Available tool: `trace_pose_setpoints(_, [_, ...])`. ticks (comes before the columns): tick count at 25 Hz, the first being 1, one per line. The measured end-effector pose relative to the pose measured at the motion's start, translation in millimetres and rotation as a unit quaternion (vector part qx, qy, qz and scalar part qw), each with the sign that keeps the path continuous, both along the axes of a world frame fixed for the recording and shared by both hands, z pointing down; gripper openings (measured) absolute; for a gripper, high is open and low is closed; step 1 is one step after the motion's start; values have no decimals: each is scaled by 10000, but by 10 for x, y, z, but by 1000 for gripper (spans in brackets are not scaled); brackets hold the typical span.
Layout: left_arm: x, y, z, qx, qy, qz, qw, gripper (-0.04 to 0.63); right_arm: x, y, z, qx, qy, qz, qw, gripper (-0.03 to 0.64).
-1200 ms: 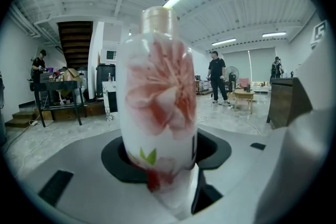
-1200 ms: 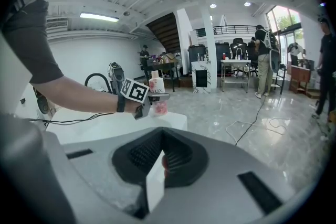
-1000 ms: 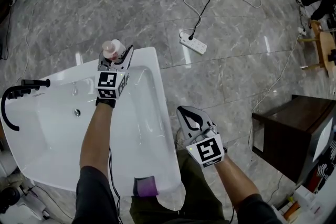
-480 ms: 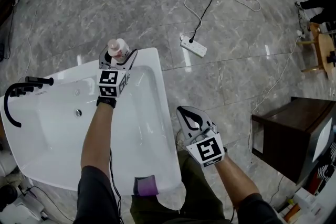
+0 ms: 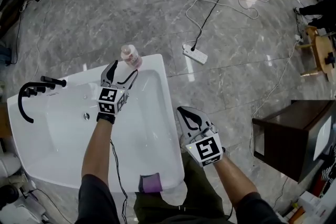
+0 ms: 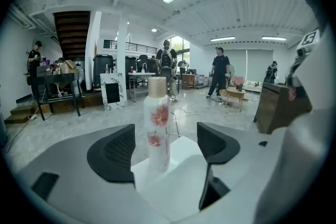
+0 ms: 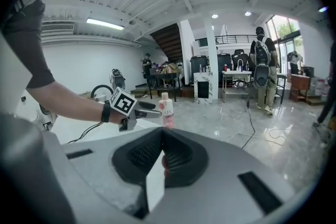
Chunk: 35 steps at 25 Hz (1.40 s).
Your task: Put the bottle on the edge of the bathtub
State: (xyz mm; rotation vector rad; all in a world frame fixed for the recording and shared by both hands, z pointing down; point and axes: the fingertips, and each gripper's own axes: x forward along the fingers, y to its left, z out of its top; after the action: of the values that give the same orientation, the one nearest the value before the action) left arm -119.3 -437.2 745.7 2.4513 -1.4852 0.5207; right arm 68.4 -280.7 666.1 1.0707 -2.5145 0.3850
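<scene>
The bottle [image 5: 130, 55] stands upright on the far corner of the bathtub [image 5: 167, 113] rim, upper centre of the head view. My left gripper [image 5: 125, 70] sits just below it in the frame. Its jaws have just been opening and now stand wide apart, with neither pad on the plastic. In the left gripper view the bottle [image 6: 157, 128] rises free between the two dark pads, closer to the one at frame left. My right gripper [image 5: 190, 119] hangs beside the tub's outer wall at lower centre, over the marble floor [image 5: 236, 76]. Its jaws are closed together, and I can make out nothing held in them.

As I read it, the placement is made and the danger is in the exit. The bottle is tall and narrow, perched on a small glossy patch of rim with a drop on two sides. The open pads flank it closely, so any sideways drift as I pull back could clip it with the left-frame pad. A knock toward the top of the frame would send it to the floor, where a power strip [image 5: 194, 53] lies at upper right of the corner. A knock the other way would drop it into the basin. I cannot tell whether the rim is wet, and a slick surface would let it slide on a light touch. A straight pull back along the jaws' own line looks safest.
</scene>
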Motion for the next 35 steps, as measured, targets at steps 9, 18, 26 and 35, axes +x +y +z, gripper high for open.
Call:
trace_pose_setpoints(9, [84,935,-895,-92,230,283,9993,325,-126,409,-826,202,-143,39,9997,2])
trace_pose_setpoints(18, [-41,1934,-1912,127,264,307,9991,236,-223,931,-1666,474,-268,155,9984,1])
trace_pose_setpoints(26, [-82,2781,-2727,461,94,342,9983,150,-235,1534,-2280,660,-330,207,9971,2])
trace_pose_setpoints(35, [-165,3478,-3421,678,315,122,9971,80,-369,2154,-2827,803,-482,200,9954,1])
